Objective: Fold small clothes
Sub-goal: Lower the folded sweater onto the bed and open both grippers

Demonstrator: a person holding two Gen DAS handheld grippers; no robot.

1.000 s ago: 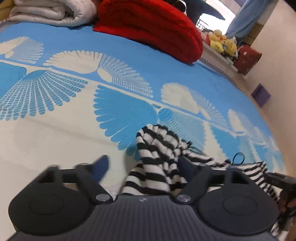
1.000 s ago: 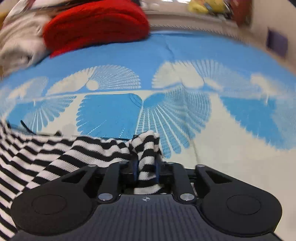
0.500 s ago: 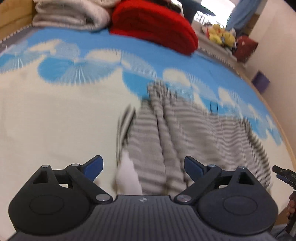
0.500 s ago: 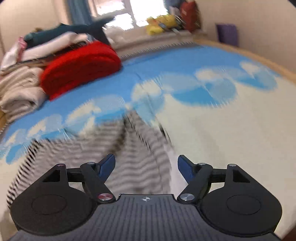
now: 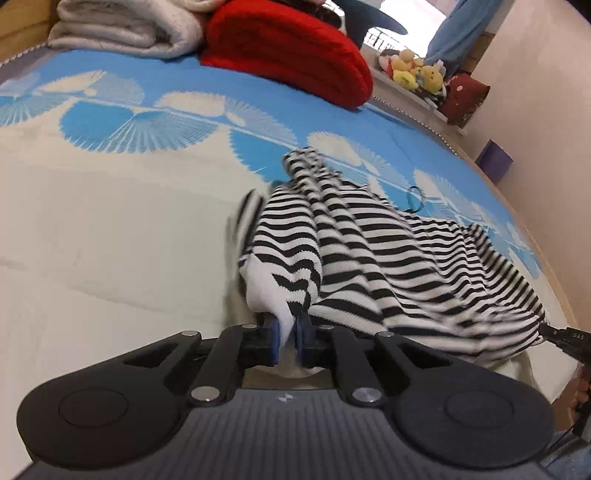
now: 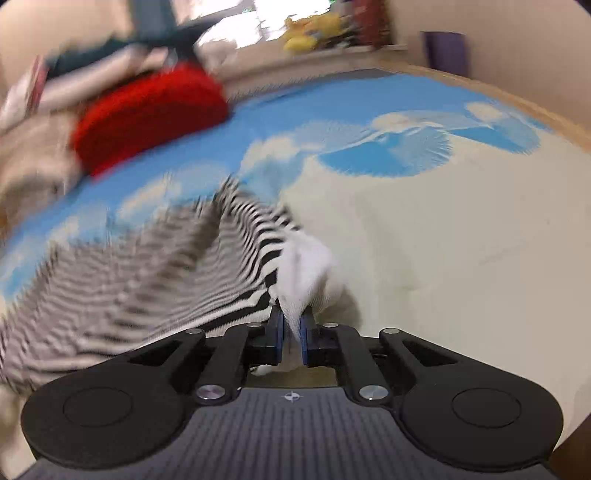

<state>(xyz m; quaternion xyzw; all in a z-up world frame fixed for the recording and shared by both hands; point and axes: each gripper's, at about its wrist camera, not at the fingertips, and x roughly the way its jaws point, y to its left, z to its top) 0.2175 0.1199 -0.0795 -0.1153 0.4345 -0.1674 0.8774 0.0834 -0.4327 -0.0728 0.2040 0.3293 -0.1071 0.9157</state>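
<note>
A black-and-white striped garment (image 5: 369, 254) lies spread over the blue and cream bedspread (image 5: 110, 221), stretched between my two grippers. My left gripper (image 5: 287, 334) is shut on a white-edged corner of it at the near left. My right gripper (image 6: 291, 332) is shut on the other white-edged corner (image 6: 306, 273); the garment (image 6: 147, 273) trails away to the left there, blurred by motion. The right gripper's tip also shows at the far right of the left wrist view (image 5: 565, 338).
A folded red blanket (image 5: 288, 51) and a folded white blanket (image 5: 122, 26) lie at the far end of the bed. Stuffed toys (image 5: 417, 74) sit on a ledge beyond. A purple box (image 5: 493, 162) stands by the right wall. A black hair tie (image 5: 415, 197) lies beside the garment.
Both grippers were open half a second ago and have now shut on the garment's near corners. The garment lies more spread out than one second ago.
</note>
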